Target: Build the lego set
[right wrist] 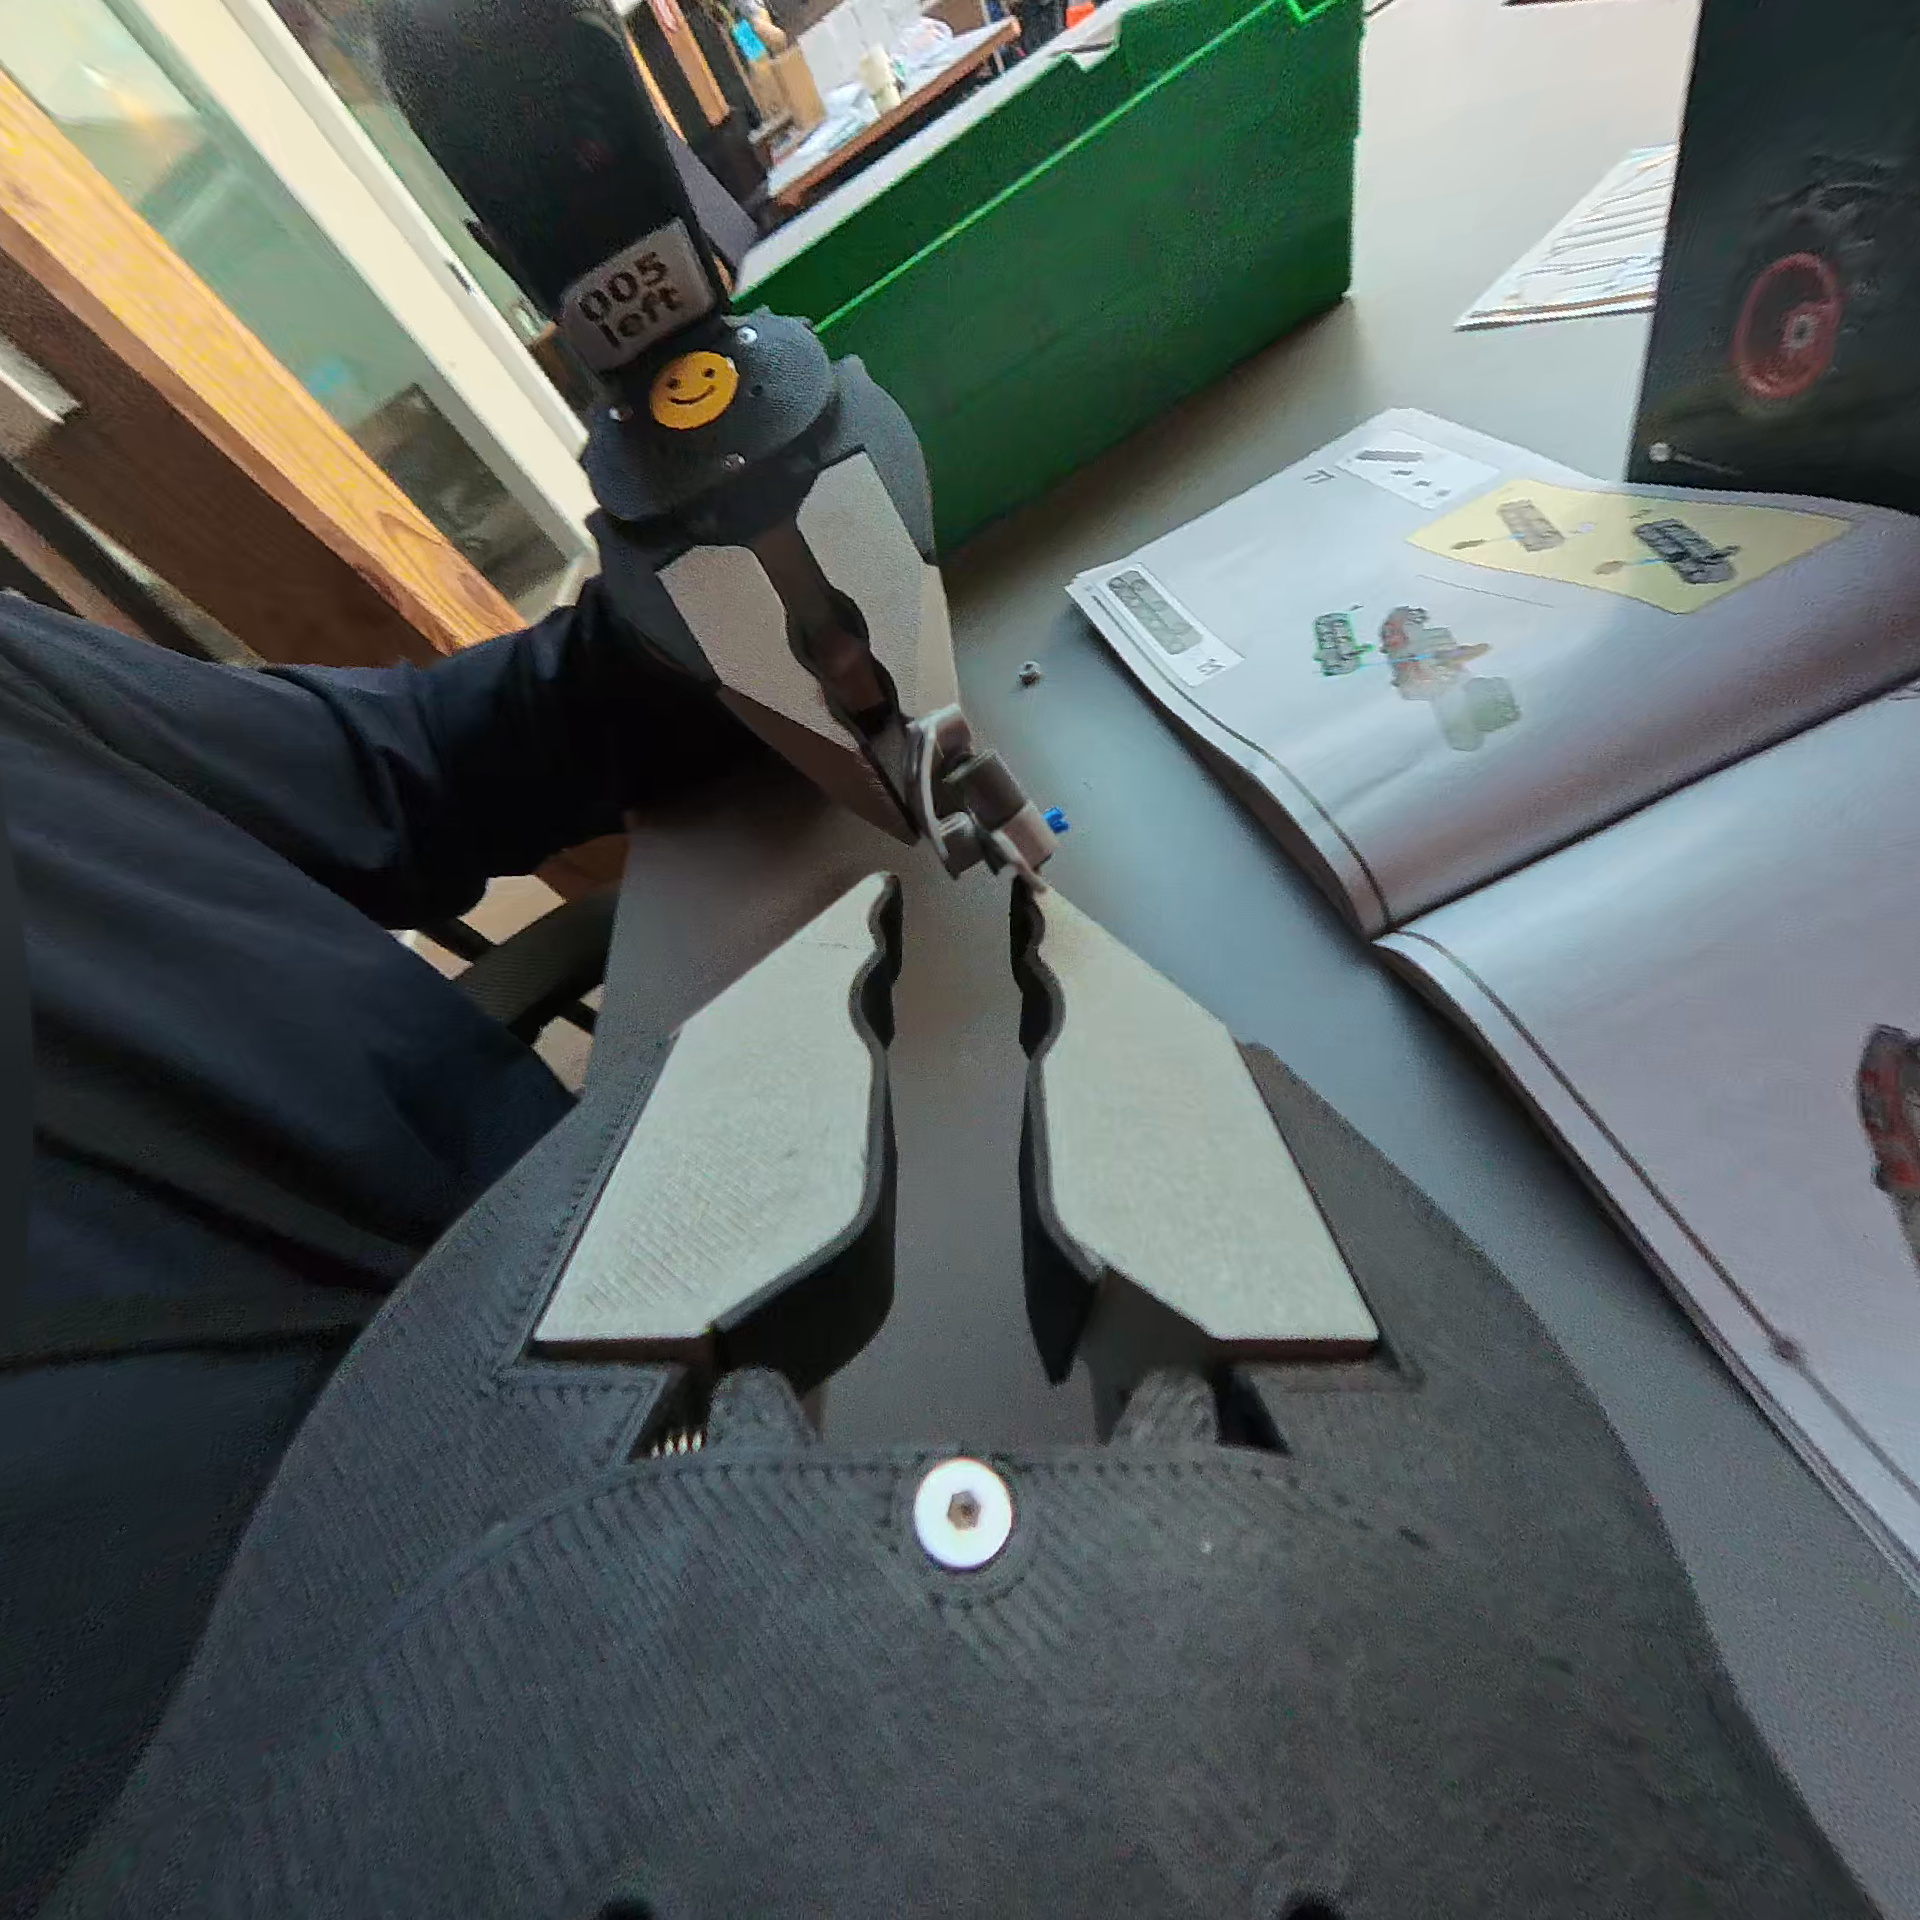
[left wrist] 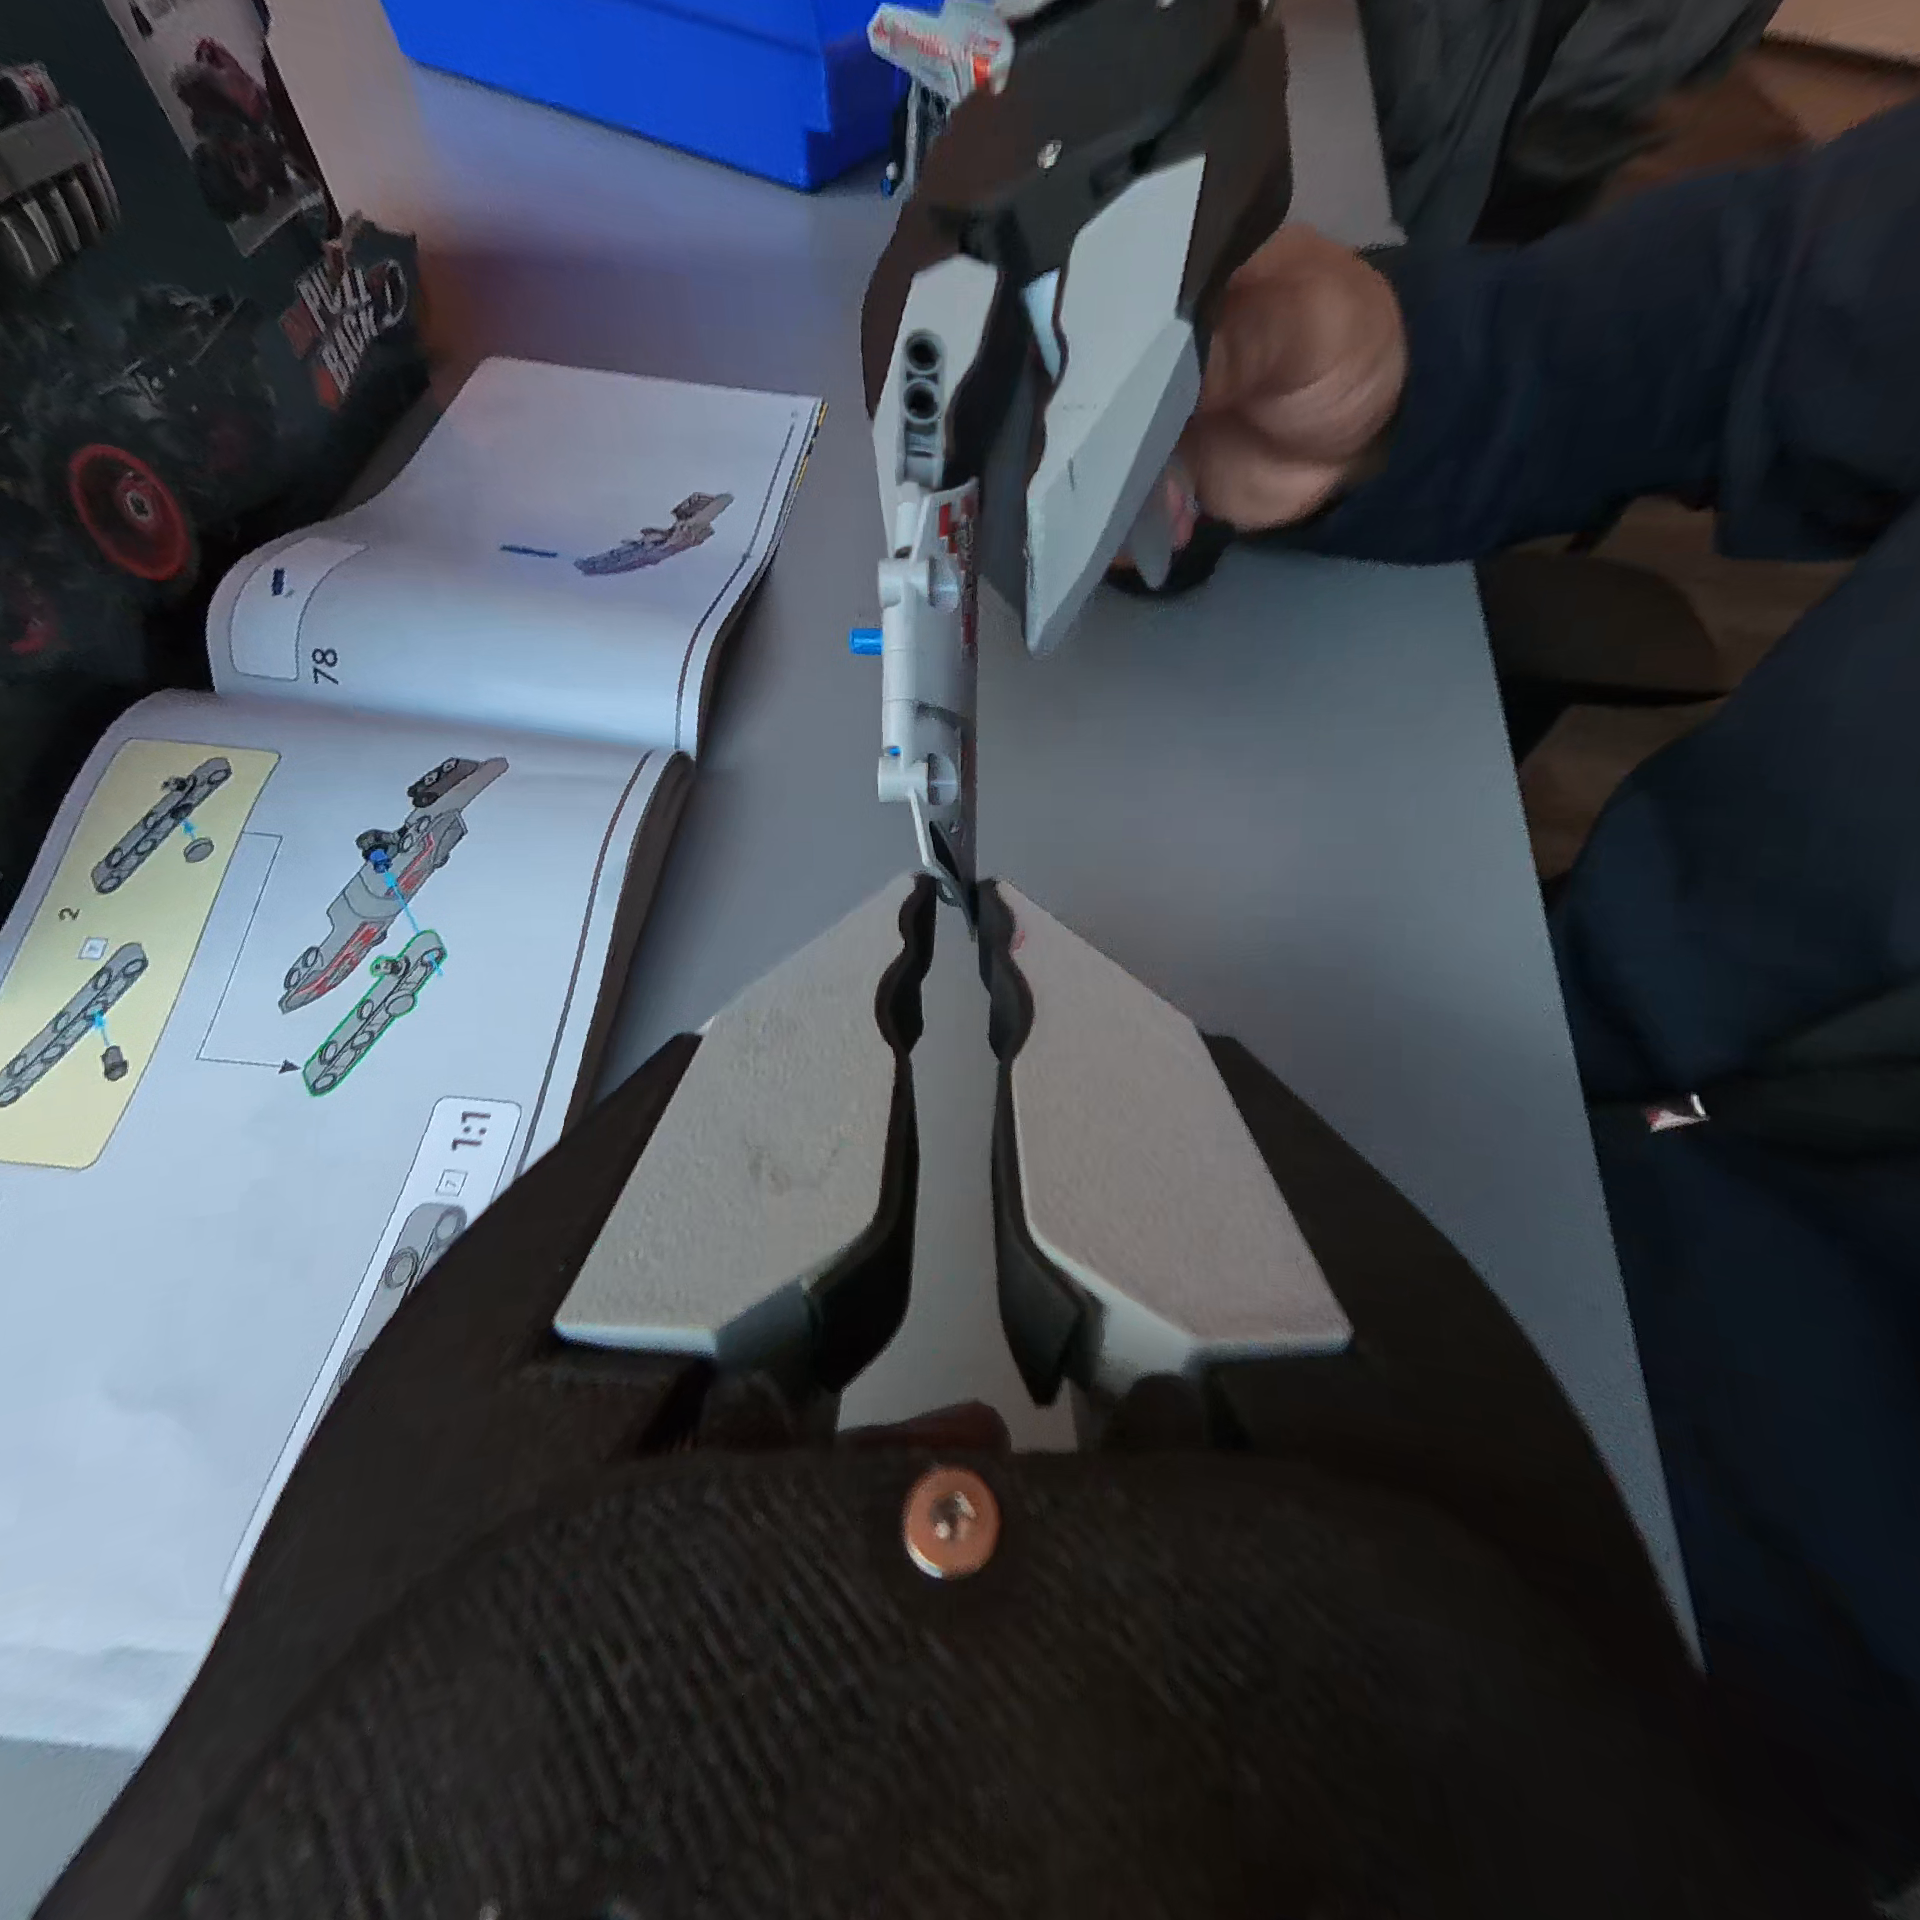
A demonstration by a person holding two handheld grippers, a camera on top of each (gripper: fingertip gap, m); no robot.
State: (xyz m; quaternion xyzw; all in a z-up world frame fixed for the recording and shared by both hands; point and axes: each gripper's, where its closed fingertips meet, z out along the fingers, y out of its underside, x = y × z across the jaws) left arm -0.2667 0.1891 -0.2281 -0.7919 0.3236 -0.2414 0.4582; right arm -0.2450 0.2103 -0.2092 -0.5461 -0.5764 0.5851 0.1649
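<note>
A slim grey lego assembly (left wrist: 920,665) with red stickered panels and a blue pin (left wrist: 862,641) hangs in the air above the grey table (left wrist: 1247,831). My left gripper (left wrist: 951,899) is shut on its near tip. In the right wrist view the left gripper (right wrist: 899,769) holds the same assembly (right wrist: 982,795), blue pin (right wrist: 1057,821) pointing right. My right gripper (right wrist: 958,894) is open with nothing between its fingers; its right fingertip (right wrist: 1029,914) touches the assembly's end. In the left wrist view the right gripper (left wrist: 997,540) lies alongside the assembly's far part.
The open instruction booklet (left wrist: 499,582) lies left of the grippers and also shows in the right wrist view (right wrist: 1455,748). The dark set box (left wrist: 156,312) stands behind it. A blue bin (left wrist: 665,73) and a green bin (right wrist: 1060,239) stand farther off. A small loose piece (right wrist: 1029,673) lies on the table.
</note>
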